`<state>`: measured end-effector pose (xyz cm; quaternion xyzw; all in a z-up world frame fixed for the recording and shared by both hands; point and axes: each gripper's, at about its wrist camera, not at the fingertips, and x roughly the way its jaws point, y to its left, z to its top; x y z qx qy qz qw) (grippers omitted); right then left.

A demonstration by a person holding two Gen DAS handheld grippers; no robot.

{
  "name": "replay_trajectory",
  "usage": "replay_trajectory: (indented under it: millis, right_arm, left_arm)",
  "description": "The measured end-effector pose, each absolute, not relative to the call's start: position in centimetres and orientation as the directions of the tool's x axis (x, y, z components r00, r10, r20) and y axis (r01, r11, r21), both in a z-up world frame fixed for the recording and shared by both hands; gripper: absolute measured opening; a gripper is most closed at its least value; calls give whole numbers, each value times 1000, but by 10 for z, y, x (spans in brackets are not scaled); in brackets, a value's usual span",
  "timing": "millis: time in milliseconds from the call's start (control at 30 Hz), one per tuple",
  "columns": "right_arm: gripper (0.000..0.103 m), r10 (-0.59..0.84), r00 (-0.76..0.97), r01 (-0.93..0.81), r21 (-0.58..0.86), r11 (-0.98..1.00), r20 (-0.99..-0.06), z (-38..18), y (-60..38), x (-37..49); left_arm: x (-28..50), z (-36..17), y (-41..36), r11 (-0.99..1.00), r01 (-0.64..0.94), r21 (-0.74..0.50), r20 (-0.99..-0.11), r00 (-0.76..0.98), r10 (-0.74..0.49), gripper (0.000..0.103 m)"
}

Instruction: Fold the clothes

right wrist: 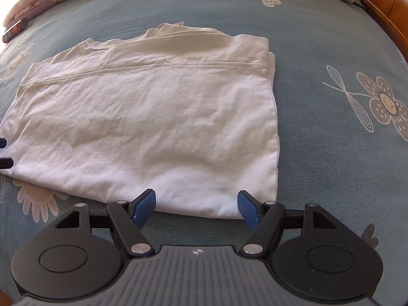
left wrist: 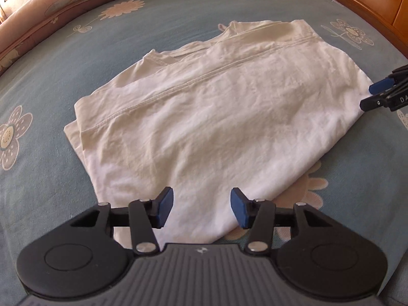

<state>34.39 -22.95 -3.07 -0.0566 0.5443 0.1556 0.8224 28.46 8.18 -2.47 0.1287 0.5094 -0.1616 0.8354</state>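
A white garment [left wrist: 204,117] lies folded into a flat rectangle on the blue flowered bedsheet [left wrist: 51,76], its hem seam running across the top layer. My left gripper [left wrist: 202,205] hovers over the garment's near corner, jaws apart, nothing pinched between the blue pads. In the right wrist view the same garment [right wrist: 153,127] fills the middle. My right gripper [right wrist: 196,204] stands open at its near edge, the cloth's edge lying just beyond the pads. The right gripper's fingers [left wrist: 382,94] show at the right edge of the left view; the left gripper's fingertips [right wrist: 5,153] show at the left edge of the right view.
A flowered quilt or pillow [left wrist: 51,0] lies along the far left of the bed. A wooden bed frame [left wrist: 369,0] curves along the far right. A small dark cylinder [right wrist: 15,29] rests by the quilt. Bare sheet [right wrist: 331,153] surrounds the garment.
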Motion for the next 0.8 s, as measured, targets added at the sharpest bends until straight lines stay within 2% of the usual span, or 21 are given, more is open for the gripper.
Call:
replay_trajectory:
  millis: [267,400,500,600,667,800]
  right_arm:
    - [75,258,376,-382,105,918,-890,-23,-296,342]
    - [75,290,375,-406,126,905,-880,-27,-324,334]
    - [75,305,380,-406,139,903,-873,-31,-339,330]
    - [75,316,386,-387,158,908,-867,-35,-352,332]
    - [75,326,396,-364,179,914,-859,-34,-361,334]
    - [76,341,418,-342,201,918,-842,-31,-373,338]
  left_arm:
    - [368,-2,-100,804,578,-140,-821,386,-421,54]
    - [405,-7,-184,639,740,-211,-827,213,-520,58]
    - [412,-18,-235,477,865,-158,-861,116,-495,59]
    - [411,-38,-270,337,935,-107,-930,26,-368,63]
    - [409,-46,-274,314,946,-77,-952,23,-304,63]
    - [406,-37,-255,318,946,-69,-965,18,-261,63]
